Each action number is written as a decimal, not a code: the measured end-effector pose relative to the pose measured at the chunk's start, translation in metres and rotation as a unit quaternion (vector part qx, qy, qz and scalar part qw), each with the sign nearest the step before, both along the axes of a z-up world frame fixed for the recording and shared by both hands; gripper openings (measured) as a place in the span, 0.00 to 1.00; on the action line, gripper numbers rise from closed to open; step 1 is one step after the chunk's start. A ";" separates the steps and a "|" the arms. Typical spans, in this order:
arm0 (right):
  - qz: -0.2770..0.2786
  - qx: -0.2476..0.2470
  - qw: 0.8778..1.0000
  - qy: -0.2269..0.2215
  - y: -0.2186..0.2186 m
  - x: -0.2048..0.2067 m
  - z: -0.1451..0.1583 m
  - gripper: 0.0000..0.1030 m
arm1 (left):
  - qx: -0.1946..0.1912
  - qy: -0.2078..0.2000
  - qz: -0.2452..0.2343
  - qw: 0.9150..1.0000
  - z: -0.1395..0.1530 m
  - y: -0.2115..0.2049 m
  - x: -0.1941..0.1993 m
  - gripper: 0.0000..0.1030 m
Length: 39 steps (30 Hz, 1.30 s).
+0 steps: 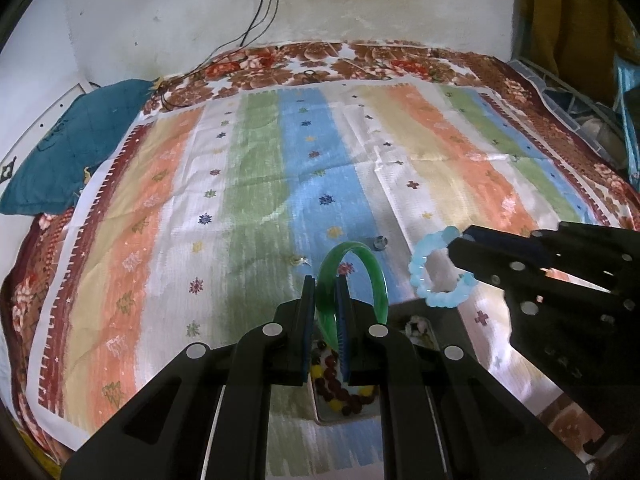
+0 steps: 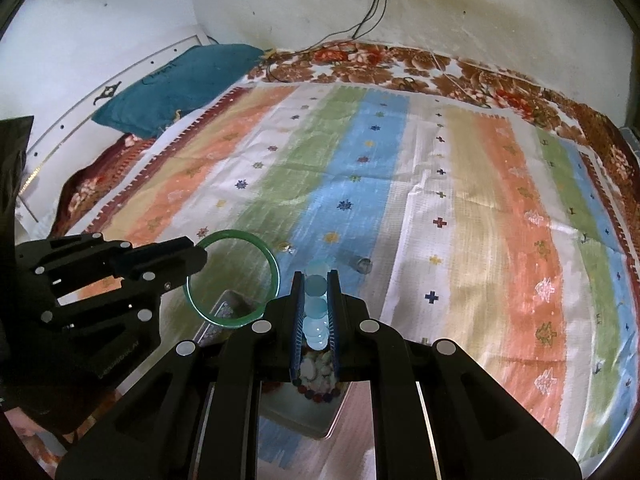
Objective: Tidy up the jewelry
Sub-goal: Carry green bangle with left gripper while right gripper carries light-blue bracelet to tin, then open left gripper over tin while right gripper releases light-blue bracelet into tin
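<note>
My left gripper is shut on a green bangle and holds it upright above a metal tray with dark red and yellow beads. My right gripper is shut on a light blue beaded bracelet, over the same tray. In the left wrist view the blue bracelet hangs from the right gripper. In the right wrist view the green bangle hangs from the left gripper.
A striped cloth covers the bed. A small ring and a small round metal piece lie on it beyond the tray. A teal pillow lies far left. Cables hang on the wall.
</note>
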State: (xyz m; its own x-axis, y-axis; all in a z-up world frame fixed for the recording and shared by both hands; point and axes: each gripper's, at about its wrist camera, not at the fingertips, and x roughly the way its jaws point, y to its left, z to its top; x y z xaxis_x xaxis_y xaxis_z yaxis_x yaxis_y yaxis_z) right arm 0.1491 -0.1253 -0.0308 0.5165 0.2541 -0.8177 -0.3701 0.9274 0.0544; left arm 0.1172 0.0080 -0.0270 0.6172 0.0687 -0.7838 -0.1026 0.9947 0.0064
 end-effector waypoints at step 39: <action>-0.006 -0.006 0.999 0.035 -0.013 -0.008 -0.019 0.39 | -0.037 0.032 0.040 0.998 -0.012 0.019 -0.010 0.34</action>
